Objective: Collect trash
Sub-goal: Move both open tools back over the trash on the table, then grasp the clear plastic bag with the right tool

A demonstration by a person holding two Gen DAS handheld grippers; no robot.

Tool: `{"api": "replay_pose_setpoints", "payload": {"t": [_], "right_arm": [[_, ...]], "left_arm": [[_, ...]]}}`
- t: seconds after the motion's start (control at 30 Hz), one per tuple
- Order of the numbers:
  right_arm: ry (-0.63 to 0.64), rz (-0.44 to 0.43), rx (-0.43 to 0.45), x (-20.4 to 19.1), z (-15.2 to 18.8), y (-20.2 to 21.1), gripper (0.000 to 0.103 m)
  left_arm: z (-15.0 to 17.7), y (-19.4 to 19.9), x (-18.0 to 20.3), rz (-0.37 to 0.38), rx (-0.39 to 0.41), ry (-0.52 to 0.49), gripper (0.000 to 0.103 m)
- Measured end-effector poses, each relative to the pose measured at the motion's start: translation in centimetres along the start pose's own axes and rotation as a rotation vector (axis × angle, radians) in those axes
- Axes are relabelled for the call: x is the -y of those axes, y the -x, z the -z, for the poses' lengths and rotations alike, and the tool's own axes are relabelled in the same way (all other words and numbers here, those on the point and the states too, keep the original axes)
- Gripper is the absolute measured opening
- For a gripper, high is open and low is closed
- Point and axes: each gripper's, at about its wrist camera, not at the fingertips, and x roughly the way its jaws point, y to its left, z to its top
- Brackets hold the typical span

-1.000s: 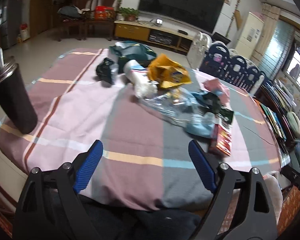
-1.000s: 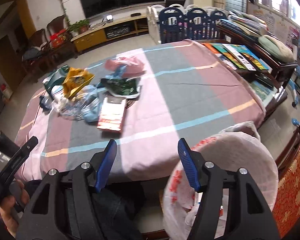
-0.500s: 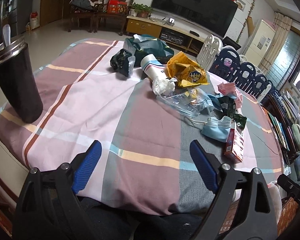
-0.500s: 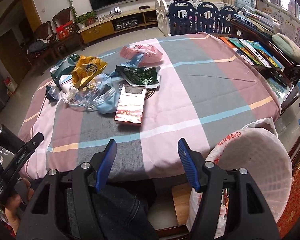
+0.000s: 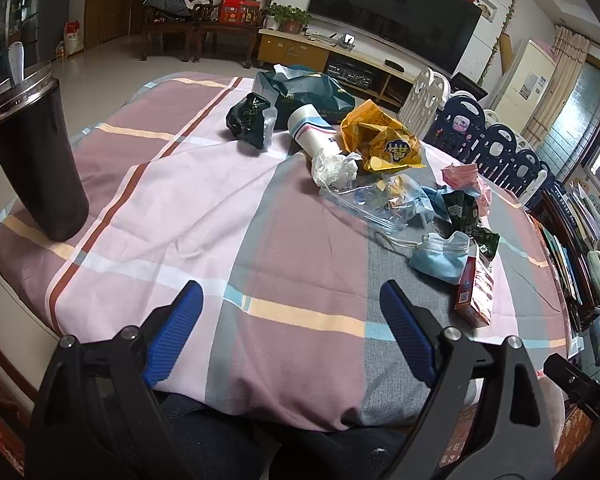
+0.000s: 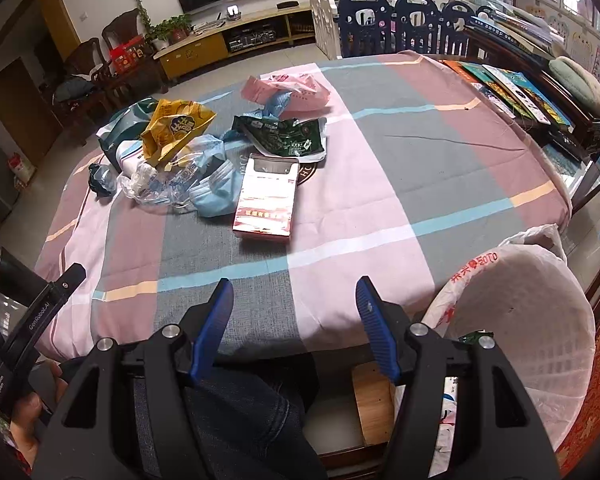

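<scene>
A heap of trash lies on the checked tablecloth [image 5: 204, 200]: a yellow snack bag [image 5: 384, 142], a paper cup [image 5: 312, 130], a crumpled tissue [image 5: 334, 168], a blue face mask [image 5: 440, 258], a dark green wrapper [image 6: 286, 136], a pink bag [image 6: 296, 90] and a red box [image 6: 266, 200]. My left gripper [image 5: 290, 316] hovers open over the table's near edge, nothing between its fingers. My right gripper [image 6: 294, 312] is open and empty too, near the front edge. A white bin lined with a plastic bag [image 6: 524, 320] stands to its right, below the table.
A tall black tumbler [image 5: 32, 152] with a spoon stands at the table's left edge. Books [image 6: 512, 88] lie on a dark sideboard on the right. A blue and white play fence [image 6: 400, 20] is behind the table. A person's legs in jeans [image 6: 240, 412] are under the near edge.
Both views have shifted a little, so the trash heap appears closer and larger. The right gripper has moved slightly down over the table's front edge. Both grippers have stayed open and empty.
</scene>
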Motion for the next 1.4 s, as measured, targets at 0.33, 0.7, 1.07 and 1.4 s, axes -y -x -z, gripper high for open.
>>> {"api": "replay_pose_setpoints", "payload": {"t": [0.33, 0.7, 1.07, 1.4], "right_arm": [[-0.004, 0.002, -0.025, 0.0, 0.5, -0.9, 0.063], [-0.003, -0.023, -0.013, -2.2, -1.9, -4.0, 0.063], [-0.012, 0.048, 0.013, -5.1, -7.6, -11.3, 0.063], [0.234, 0.061, -0.049, -10.7, -8.8, -15.1, 0.016]], "left_arm": [[0.0, -0.2, -0.3, 0.007, -0.008, 0.027, 0.09], [-0.3, 0.0, -1.7, -0.036, 0.02, 0.106, 0.09], [-0.3, -0.6, -2.0, -0.055, -0.002, 0.121, 0.09], [-0.3, -1.2, -1.8, -0.068, -0.021, 0.109, 0.09]]}}
